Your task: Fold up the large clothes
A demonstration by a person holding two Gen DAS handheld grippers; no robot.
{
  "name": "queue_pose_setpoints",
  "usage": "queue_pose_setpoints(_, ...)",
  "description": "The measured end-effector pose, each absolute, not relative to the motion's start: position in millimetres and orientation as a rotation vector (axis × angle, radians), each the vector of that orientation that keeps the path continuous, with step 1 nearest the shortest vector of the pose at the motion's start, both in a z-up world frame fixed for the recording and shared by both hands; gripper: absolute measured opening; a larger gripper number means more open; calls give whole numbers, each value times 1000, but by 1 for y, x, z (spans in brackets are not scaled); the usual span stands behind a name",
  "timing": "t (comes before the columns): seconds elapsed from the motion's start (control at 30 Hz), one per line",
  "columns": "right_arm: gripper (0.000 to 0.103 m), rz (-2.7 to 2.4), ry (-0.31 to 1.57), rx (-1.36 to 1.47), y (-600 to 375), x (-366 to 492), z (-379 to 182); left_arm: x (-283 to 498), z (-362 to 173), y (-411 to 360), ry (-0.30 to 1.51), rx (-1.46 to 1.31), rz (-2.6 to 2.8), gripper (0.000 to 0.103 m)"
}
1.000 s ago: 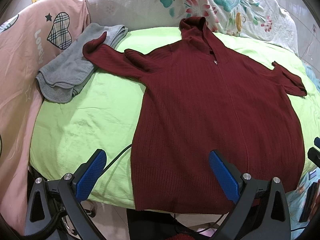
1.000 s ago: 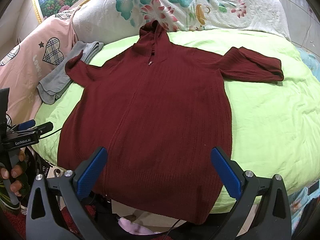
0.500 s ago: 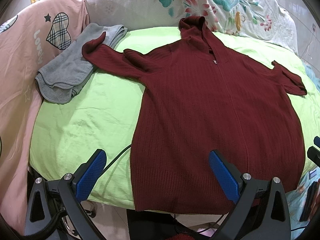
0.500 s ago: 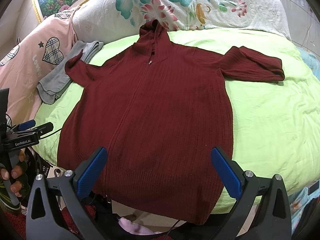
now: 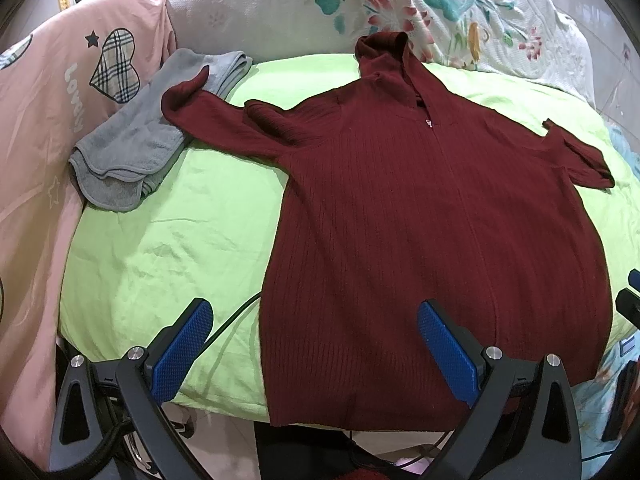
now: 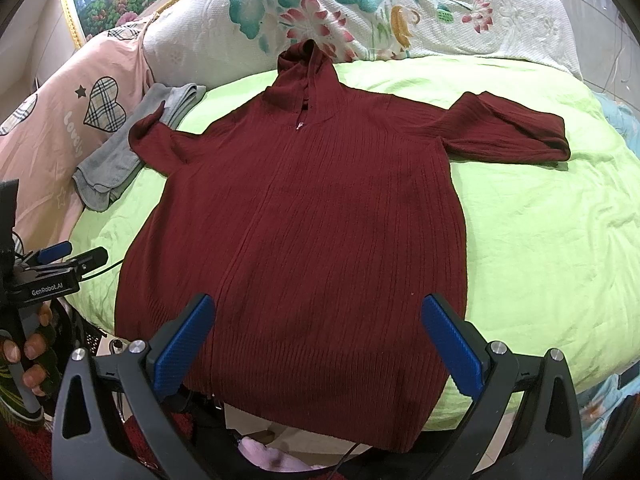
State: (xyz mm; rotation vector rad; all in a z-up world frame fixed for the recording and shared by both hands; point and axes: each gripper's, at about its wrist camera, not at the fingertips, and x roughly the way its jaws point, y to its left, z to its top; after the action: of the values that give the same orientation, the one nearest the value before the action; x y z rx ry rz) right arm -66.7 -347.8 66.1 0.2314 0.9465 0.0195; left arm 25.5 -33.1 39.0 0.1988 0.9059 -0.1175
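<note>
Nothing moved; hoodie (image 5: 420, 220) flat, both grippers (image 5: 316, 344) (image 6: 318, 342) released; rt view shows hand (image 6: 34, 354).

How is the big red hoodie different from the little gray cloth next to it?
The red hoodie is spread out flat, while the gray cloth is folded into layers. The hoodie is far bigger than the gray cloth. The hoodie lies on the green sheet; the gray cloth sits at its edge, against the pink bedding. One hoodie sleeve overlaps the cloth.
</note>
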Motion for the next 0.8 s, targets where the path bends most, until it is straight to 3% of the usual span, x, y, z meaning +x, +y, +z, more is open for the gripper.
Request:
queue_pose_setpoints(0.53, 102, -65, 804, 295, -427, -15, 75, 74, 21, -55, 801, 185, -222, 102)
queue_pose_setpoints(0.6, 99, -108, 802, 272, -447, 0, 77, 86, 20, -56, 799, 192, -215, 102)
queue_pose_setpoints(0.8, 77, -246, 818, 313, -533, 74, 60, 124, 15, -60, 823, 183, -197, 102)
